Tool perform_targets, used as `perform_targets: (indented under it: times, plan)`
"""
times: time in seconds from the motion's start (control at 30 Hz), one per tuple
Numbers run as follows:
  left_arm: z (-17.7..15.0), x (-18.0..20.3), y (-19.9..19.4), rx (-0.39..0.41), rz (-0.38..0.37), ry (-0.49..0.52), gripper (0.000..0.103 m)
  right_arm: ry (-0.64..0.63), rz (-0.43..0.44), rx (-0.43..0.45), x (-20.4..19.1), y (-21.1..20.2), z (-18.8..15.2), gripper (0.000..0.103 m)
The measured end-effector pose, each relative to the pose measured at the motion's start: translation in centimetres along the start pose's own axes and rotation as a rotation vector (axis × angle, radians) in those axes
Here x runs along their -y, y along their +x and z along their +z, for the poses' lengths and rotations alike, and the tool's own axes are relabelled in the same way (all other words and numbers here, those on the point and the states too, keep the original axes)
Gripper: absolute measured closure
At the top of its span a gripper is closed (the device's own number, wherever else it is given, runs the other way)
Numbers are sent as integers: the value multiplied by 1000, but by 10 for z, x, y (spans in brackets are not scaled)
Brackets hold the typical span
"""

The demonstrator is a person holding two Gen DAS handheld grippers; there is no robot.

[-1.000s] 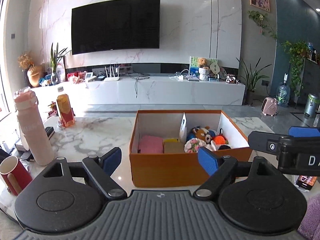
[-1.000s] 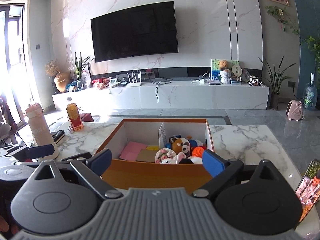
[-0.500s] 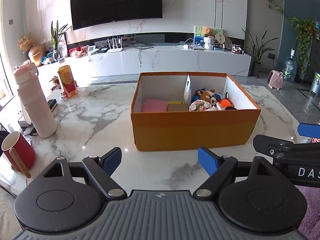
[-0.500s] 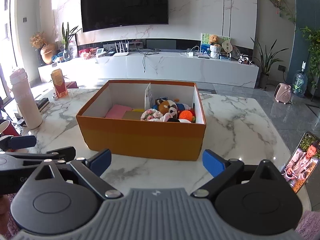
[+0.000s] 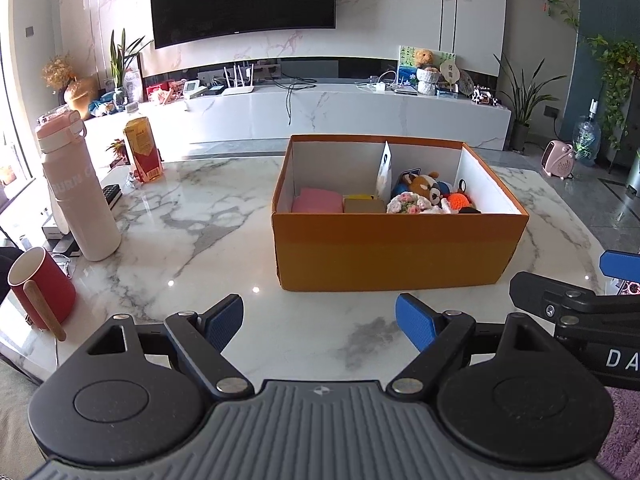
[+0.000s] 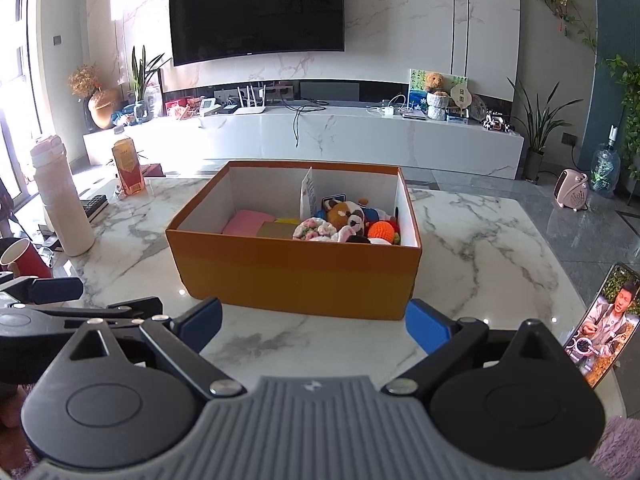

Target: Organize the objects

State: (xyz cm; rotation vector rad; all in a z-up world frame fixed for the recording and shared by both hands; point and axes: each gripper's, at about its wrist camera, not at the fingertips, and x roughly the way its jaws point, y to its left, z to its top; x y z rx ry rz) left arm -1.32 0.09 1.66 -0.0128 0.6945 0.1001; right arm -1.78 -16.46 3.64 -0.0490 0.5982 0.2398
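Note:
An orange cardboard box (image 5: 392, 252) stands on the marble table, also in the right wrist view (image 6: 296, 276). A white card divider (image 5: 385, 170) splits it. The left half holds a pink pad (image 5: 317, 200) and a tan pad (image 5: 363, 205). The right half holds several small plush toys, among them a brown bear (image 5: 423, 186) and an orange ball (image 5: 459, 201). My left gripper (image 5: 319, 322) is open and empty, short of the box's near wall. My right gripper (image 6: 314, 322) is open and empty, also in front of the box.
A pink-capped white bottle (image 5: 78, 192), a red mug (image 5: 40, 286) and an orange-red carton (image 5: 142, 150) stand at the table's left. A lit phone (image 6: 606, 330) lies at the right edge. A TV and a white console lie beyond.
Both grippers have drawn back and up from the box, which now sits farther ahead with bare marble in front of it. Both stay open.

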Motion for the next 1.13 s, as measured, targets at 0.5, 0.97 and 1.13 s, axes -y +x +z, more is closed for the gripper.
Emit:
perform_targets:
  times: [0.5,0.97,1.13]
  plan:
    - [1,-4,0,-2,10,-5,5,-2,-3,-8,-5,1,3,5]
    - [-1,-5,2,-5,4,-4,5,-18,-8,-18,-7,3,-2,5]
    - [-3,-6,3,-11,-6,-10,5,-15,-8,-21,-6,3,-3,4]
